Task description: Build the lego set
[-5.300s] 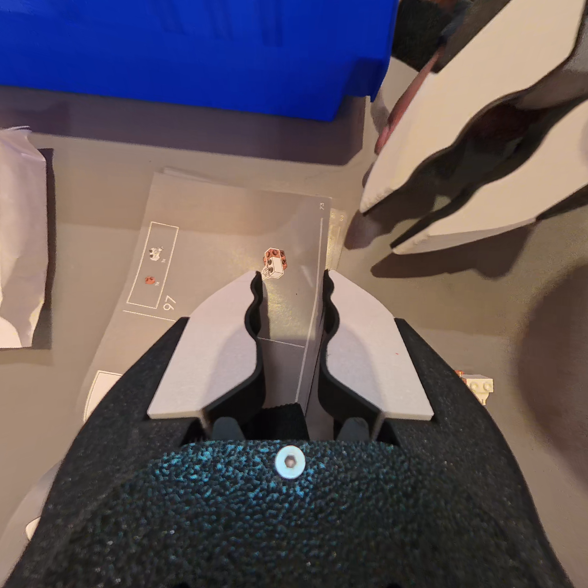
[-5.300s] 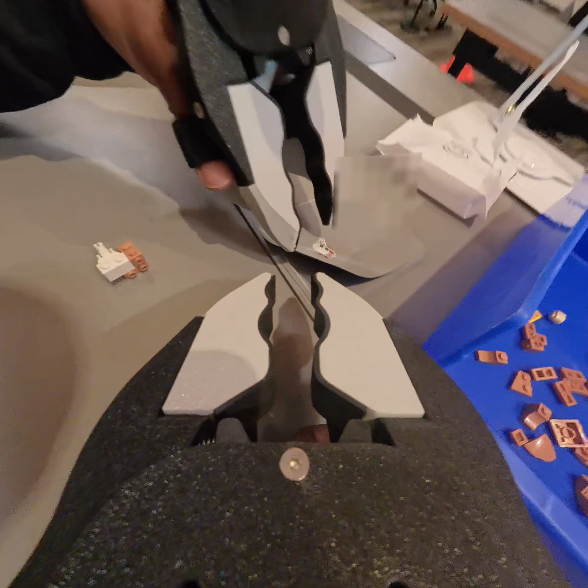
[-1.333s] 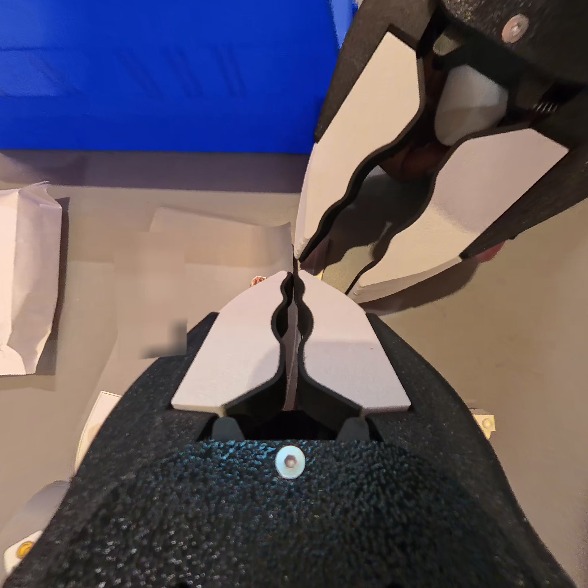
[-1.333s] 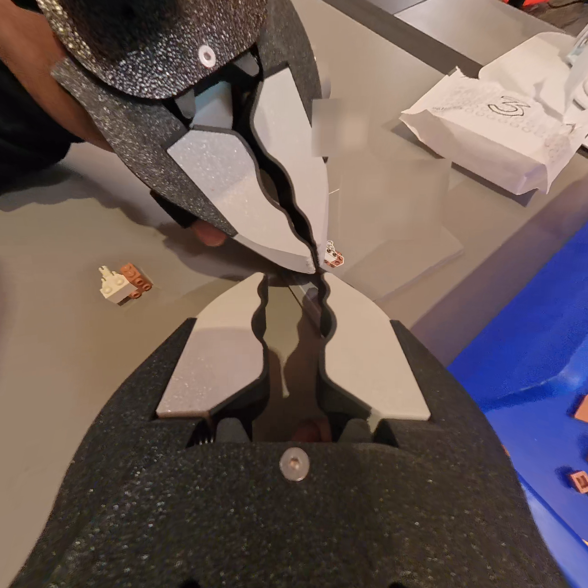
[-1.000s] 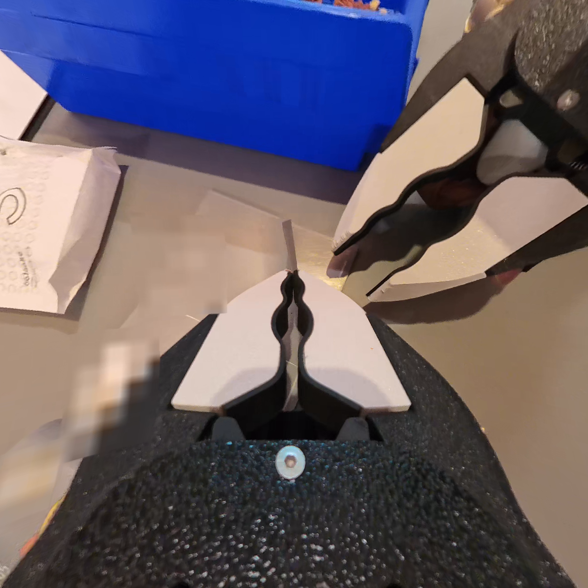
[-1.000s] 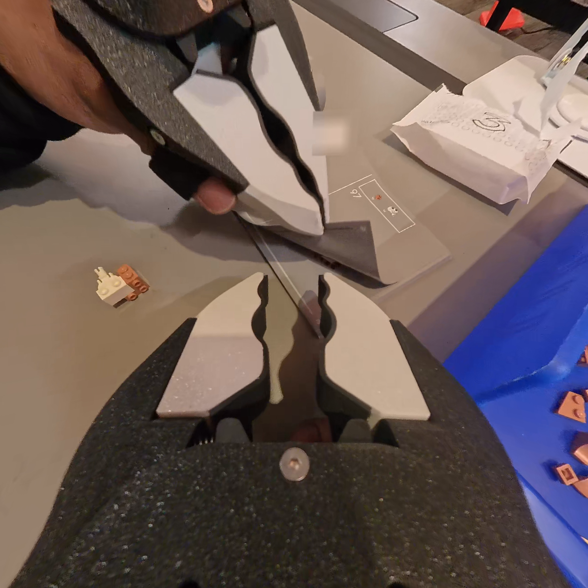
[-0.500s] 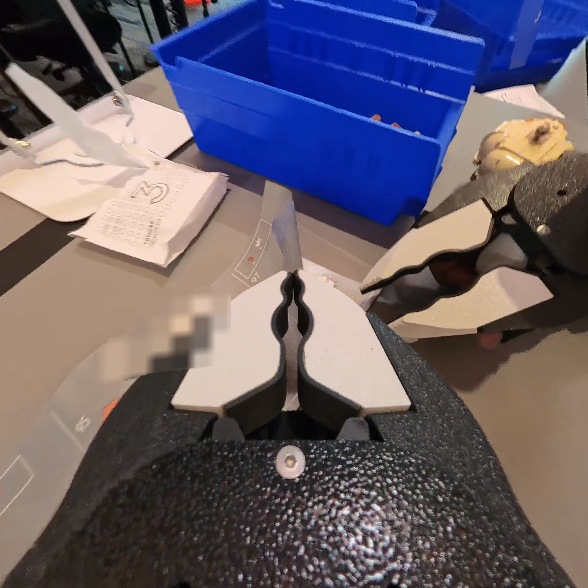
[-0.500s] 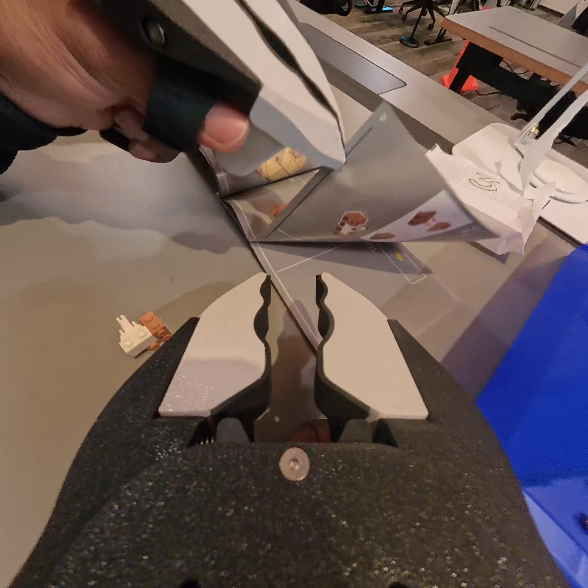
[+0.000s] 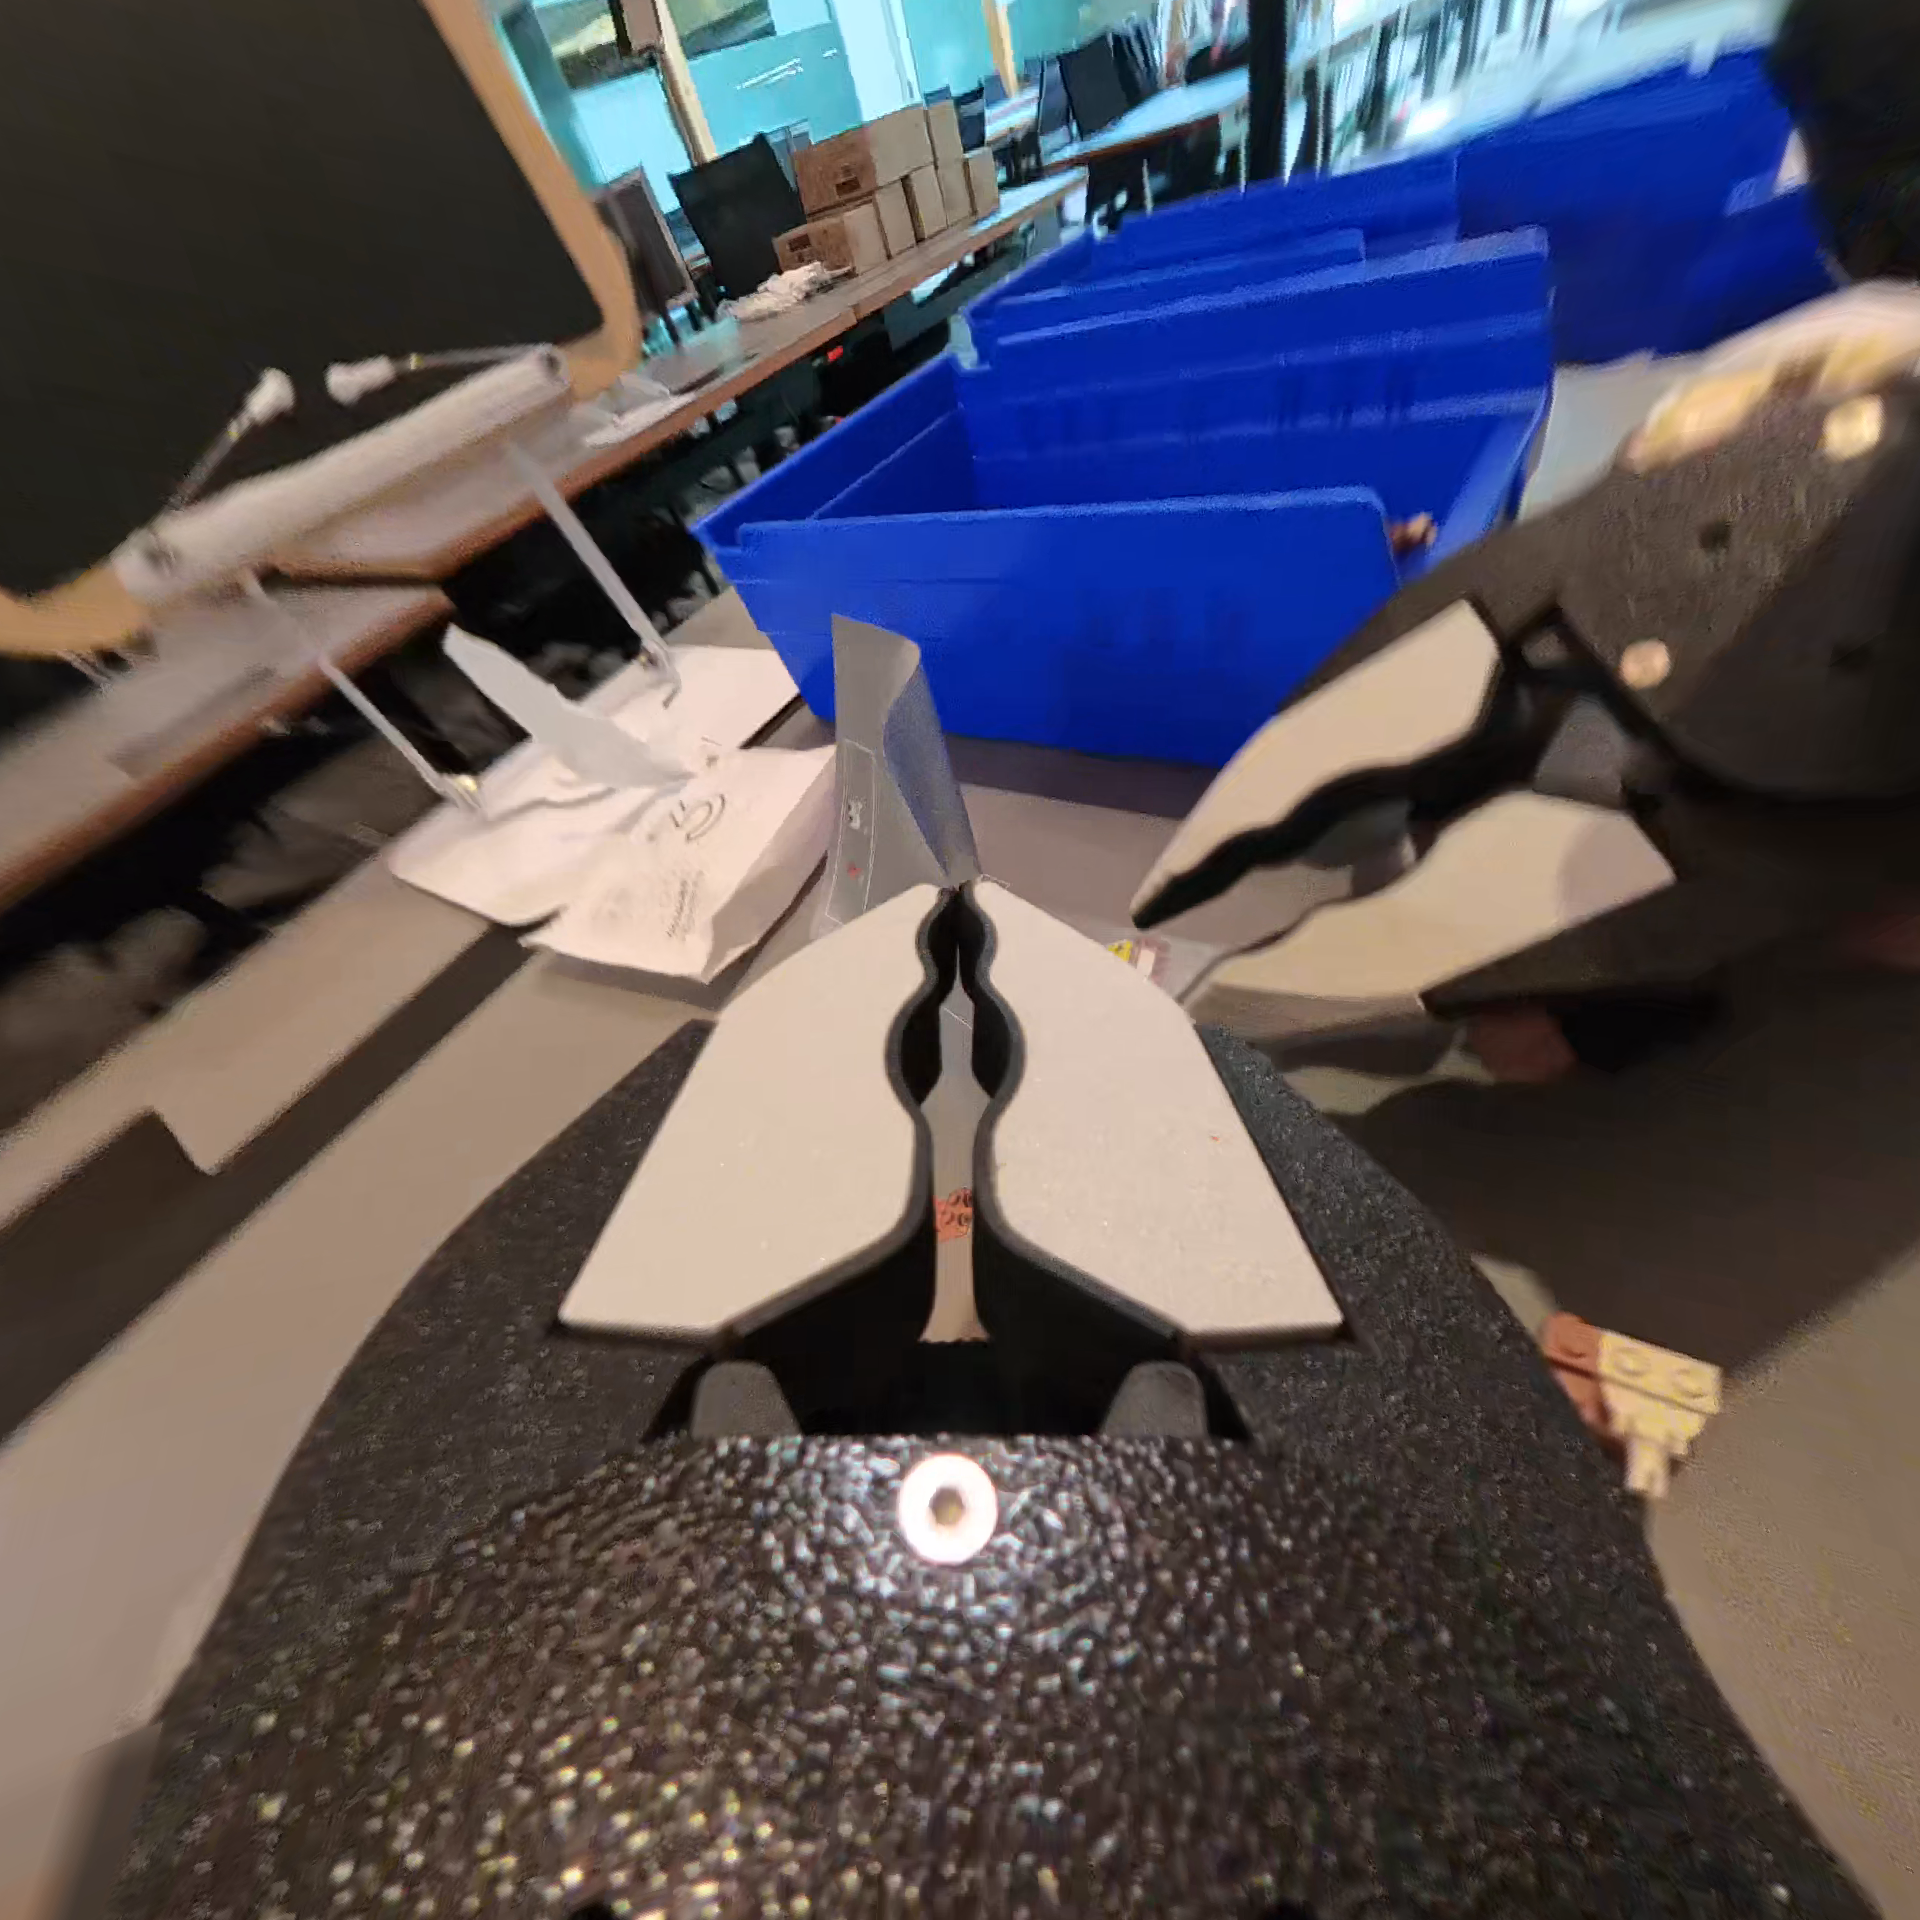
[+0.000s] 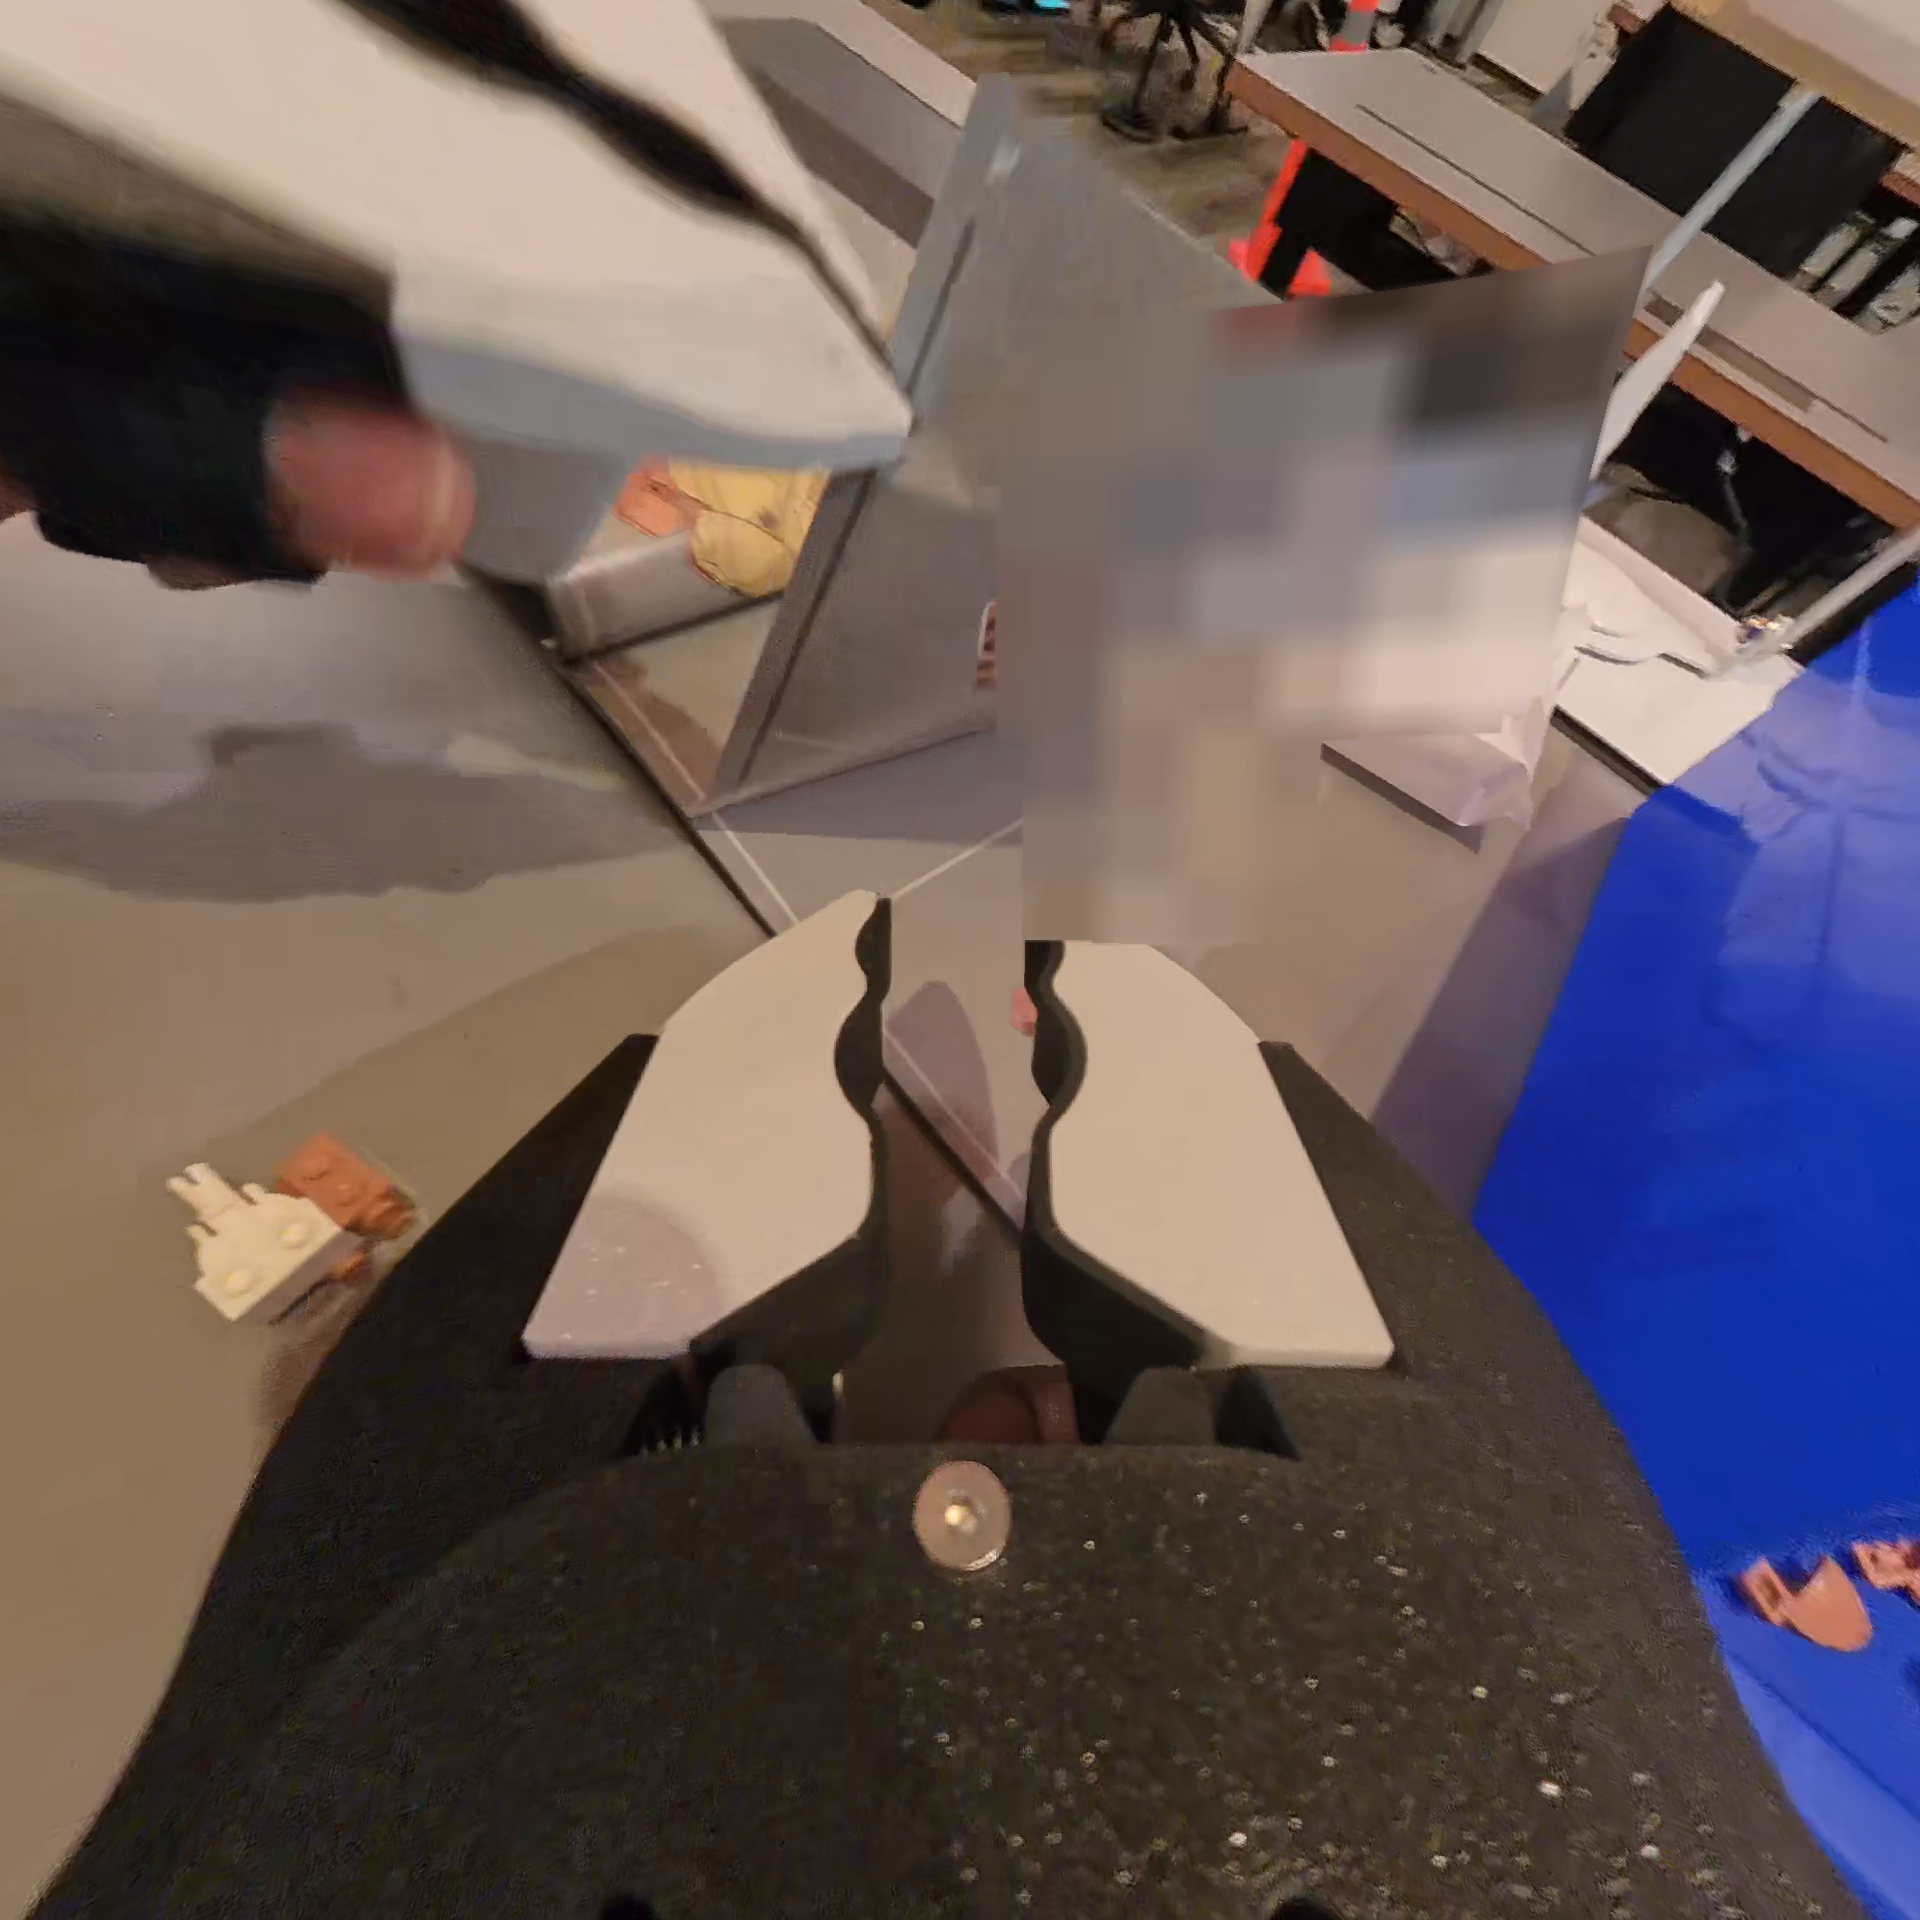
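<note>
Booklet page (image 9: 902,774) pinched in shut left hand-held gripper (image 9: 958,896).

We find print on two items. The bag (image 9: 665,842) (white paper) carries a large dark mark and rows of small print, too blurred to read. The page (image 9: 868,790) carries a thin outlined box with tiny part pictures, also illegible.

A booklet (image 10: 883,862) lies on the table (image 10: 260,987), bin (image 10: 1714,1039) to its right, brick piece (image 10: 281,1236) left.
</note>
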The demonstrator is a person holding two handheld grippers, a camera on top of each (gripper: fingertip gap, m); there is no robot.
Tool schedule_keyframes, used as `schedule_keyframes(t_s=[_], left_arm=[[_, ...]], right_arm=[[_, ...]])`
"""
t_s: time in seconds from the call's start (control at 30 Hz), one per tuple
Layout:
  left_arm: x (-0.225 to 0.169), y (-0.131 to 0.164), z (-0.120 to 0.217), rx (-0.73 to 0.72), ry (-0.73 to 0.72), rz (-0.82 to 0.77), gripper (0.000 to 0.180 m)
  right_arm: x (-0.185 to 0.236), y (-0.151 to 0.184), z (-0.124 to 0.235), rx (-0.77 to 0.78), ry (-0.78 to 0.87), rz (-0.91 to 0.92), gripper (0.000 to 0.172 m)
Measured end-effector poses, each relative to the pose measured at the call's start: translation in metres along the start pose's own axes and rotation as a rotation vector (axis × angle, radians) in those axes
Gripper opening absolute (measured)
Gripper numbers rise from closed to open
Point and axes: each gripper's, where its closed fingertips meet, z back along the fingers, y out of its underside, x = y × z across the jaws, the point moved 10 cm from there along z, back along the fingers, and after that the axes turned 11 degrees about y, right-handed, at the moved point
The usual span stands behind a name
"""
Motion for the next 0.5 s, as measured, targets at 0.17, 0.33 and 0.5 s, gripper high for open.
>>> schedule_keyframes(t_s=[0.17,0.33,0.5], left_arm=[[-0.035,0.002,-0.018,0.103,-0.088,-0.350,0.000],[-0.046,0.004,-0.021,0.131,-0.123,-0.500,0.000],[-0.050,0.007,-0.024,0.150,-0.123,-0.547,0.000]], right_arm=[[-0.008,0.004,0.001,0.027,0.001,-0.042,0.023],[-0.007,0.004,0.001,0.017,-0.025,-0.033,0.023],[-0.006,0.004,0.000,0.020,-0.036,-0.026,0.023]])
